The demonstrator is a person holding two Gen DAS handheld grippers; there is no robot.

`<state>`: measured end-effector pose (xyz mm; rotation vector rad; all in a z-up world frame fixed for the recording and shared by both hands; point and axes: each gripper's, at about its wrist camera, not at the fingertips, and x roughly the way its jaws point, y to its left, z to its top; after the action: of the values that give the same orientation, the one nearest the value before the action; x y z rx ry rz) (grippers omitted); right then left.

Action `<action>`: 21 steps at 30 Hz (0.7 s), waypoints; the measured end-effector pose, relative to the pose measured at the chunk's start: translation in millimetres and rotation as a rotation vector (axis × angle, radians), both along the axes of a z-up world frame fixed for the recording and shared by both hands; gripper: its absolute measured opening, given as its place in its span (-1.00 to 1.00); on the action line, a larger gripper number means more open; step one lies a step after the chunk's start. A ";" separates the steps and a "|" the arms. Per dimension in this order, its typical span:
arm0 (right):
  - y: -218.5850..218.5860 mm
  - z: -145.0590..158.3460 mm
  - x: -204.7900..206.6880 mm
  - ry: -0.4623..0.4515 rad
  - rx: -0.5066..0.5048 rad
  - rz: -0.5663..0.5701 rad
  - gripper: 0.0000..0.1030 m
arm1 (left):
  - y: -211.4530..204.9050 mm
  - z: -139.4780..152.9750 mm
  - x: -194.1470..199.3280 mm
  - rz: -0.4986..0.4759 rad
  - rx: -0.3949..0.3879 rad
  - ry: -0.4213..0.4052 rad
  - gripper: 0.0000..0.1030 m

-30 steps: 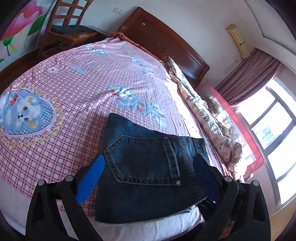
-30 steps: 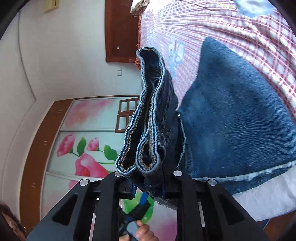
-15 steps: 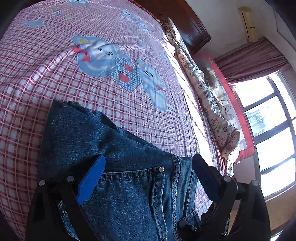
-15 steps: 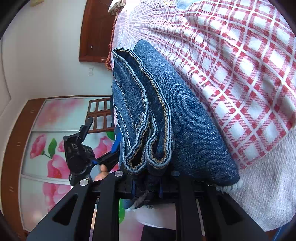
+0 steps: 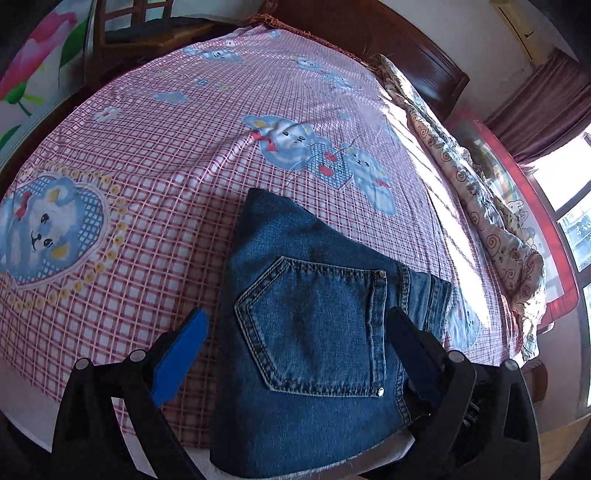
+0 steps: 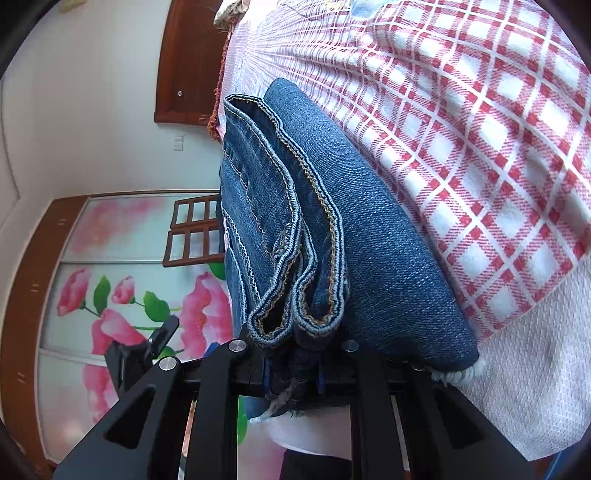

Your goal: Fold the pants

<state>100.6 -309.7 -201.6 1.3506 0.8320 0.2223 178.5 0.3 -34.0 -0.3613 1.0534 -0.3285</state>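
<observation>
The blue denim pants (image 5: 314, 332) lie folded in a compact stack at the near edge of the bed, back pocket up. My left gripper (image 5: 295, 343) is open above the stack, its blue-padded fingers (image 5: 181, 354) apart on either side of the pocket. In the right wrist view the pants (image 6: 295, 229) show edge-on as stacked layers with the waistband seams. My right gripper (image 6: 295, 354) is shut on the waistband edge of the pants, with the folded stack resting against the bedsheet.
The bed has a pink checked sheet with cartoon bears (image 5: 184, 155) and a white mattress edge (image 6: 517, 387). A rolled patterned quilt (image 5: 480, 206) lies along the right side. A dark wooden headboard (image 5: 388, 40), a wooden chair (image 5: 122, 26) and a flowered wardrobe (image 6: 103, 295) stand around.
My left gripper pulled back and up from close over the jeans, staying open. My right gripper stayed shut on the waistband, and the stack settled slightly against the sheet.
</observation>
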 end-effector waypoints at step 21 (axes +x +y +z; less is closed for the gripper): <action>17.3 26.2 -11.8 0.076 -0.109 -0.004 -0.60 | 3.7 -73.2 -61.1 -0.024 0.087 0.059 0.90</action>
<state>88.7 -292.4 -175.4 1.2642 0.8919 0.1212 117.4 4.0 -107.2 -0.2819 1.1268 -0.2939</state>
